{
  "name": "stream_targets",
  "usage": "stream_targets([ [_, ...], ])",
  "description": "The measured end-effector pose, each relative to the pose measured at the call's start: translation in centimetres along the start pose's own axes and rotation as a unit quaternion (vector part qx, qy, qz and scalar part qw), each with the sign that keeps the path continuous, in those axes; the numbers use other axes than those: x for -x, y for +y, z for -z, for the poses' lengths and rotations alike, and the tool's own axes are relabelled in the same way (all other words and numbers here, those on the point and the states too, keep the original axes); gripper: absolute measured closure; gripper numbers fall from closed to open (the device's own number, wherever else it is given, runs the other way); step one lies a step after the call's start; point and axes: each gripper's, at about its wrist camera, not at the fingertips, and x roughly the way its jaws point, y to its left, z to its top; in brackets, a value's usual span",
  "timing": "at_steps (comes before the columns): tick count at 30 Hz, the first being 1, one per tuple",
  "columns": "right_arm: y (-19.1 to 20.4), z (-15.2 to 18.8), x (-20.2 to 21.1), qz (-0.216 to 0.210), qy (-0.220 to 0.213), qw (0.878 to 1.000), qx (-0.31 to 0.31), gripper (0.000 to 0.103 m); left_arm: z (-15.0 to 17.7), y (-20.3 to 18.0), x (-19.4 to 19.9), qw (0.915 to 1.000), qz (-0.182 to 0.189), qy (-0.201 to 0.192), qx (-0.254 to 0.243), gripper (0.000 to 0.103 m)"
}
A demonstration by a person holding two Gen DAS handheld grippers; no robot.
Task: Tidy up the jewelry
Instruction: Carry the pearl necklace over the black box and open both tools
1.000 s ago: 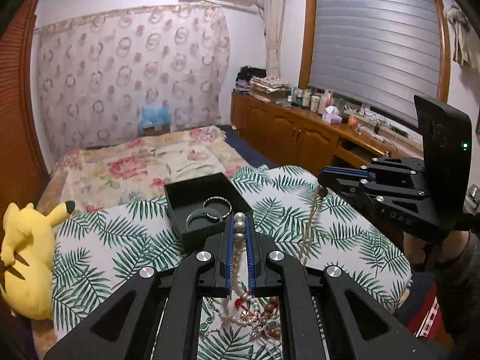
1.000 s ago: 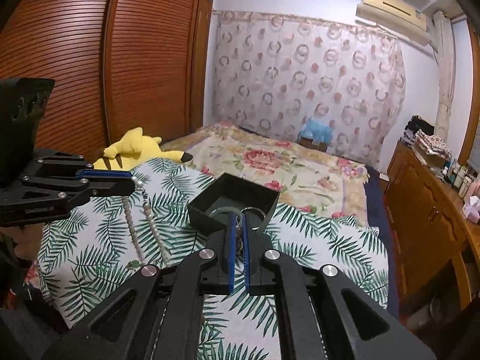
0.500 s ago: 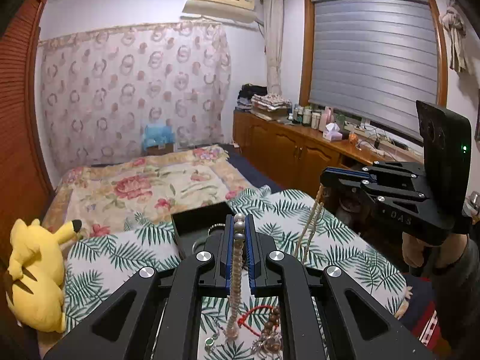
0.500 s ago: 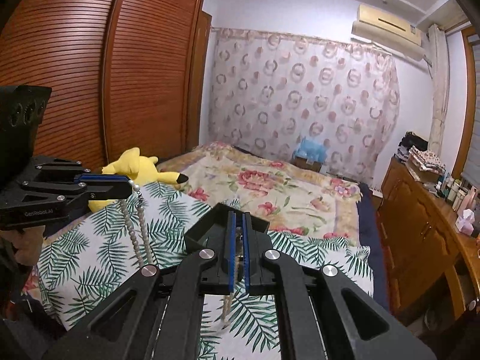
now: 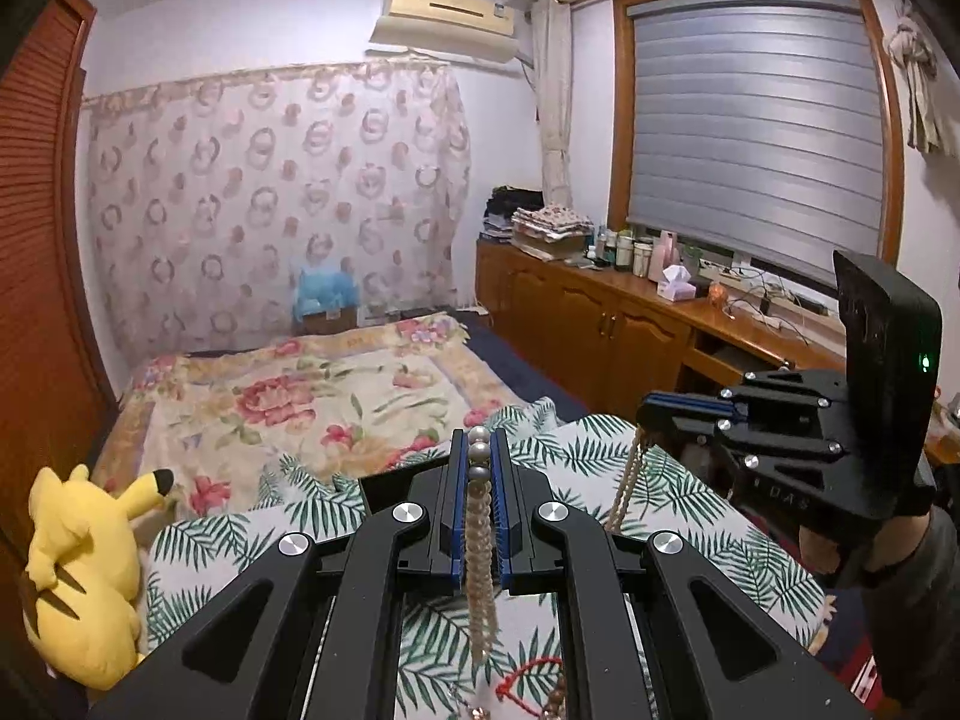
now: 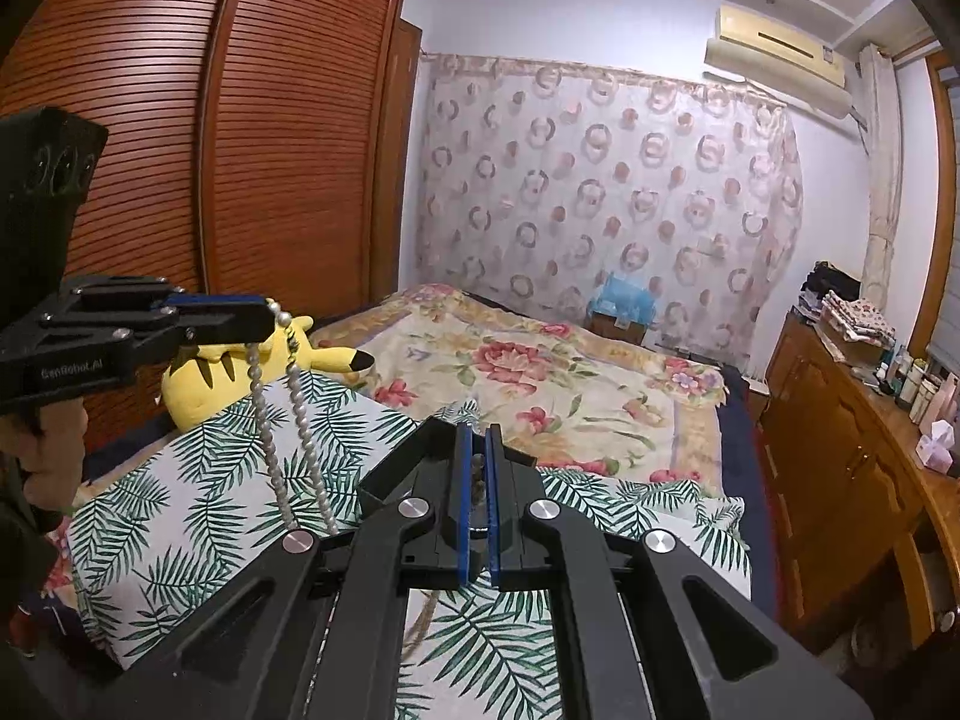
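Note:
My left gripper (image 5: 479, 450) is shut on a pearl necklace (image 5: 480, 558). Its white strands hang down between the fingers. The same necklace shows in the right wrist view (image 6: 288, 426), dangling from the left gripper (image 6: 264, 315). My right gripper (image 6: 478, 450) is shut on another part of the bead strand (image 6: 478, 474); in the left wrist view it (image 5: 645, 414) holds a beige strand (image 5: 627, 480) hanging down. The black jewelry box (image 6: 390, 480) sits on the leaf-print cloth, mostly hidden behind the fingers. Loose jewelry with a red cord (image 5: 528, 684) lies below the left gripper.
A leaf-print cloth (image 6: 198, 516) covers the work surface at the foot of a floral bed (image 6: 528, 372). A yellow plush toy (image 5: 84, 570) lies at the left edge. A wooden cabinet (image 5: 600, 324) runs along the right wall, a wooden wardrobe (image 6: 240, 150) on the left.
Both grippers have risen with the necklace, lifting the strands off the cloth. The box has dropped lower in both views, now largely behind the fingers.

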Motion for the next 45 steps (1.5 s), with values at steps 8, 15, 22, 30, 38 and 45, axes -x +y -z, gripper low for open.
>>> stream_targets([
  [8, -1.0, -1.2, -1.6, -0.012, -0.013, 1.0, -0.002, 0.098, -1.4, 0.2, -1.6, 1.0, -0.002, 0.002, -0.006, 0.096],
  [15, -2.4, -3.7, -2.9, -0.014, -0.023, 1.0, 0.001, 0.098, -5.0, 1.5, -4.2, 1.0, -0.006, -0.008, 0.0, 0.096],
  [22, -3.8, -6.6, -4.4, -0.024, -0.037, 0.999, 0.0, 0.098, -6.8, 2.7, -6.7, 0.9998, -0.016, -0.011, -0.002, 0.096],
  [30, -4.0, -6.5, -7.3, -0.045, -0.02, 0.999, -0.002, 0.098, -5.4, 4.5, -10.7, 0.9996, -0.02, 0.017, 0.006, 0.096],
  [38, -3.8, -3.8, -11.7, -0.061, 0.026, 0.998, -0.011, 0.098, -2.4, 6.3, -14.7, 0.9974, -0.035, 0.062, 0.012, 0.096],
  [45, -3.1, -0.3, -15.9, -0.078, 0.082, 0.993, -0.031, 0.098, 0.7, 7.2, -15.6, 0.9944, -0.035, 0.096, 0.026, 0.096],
])
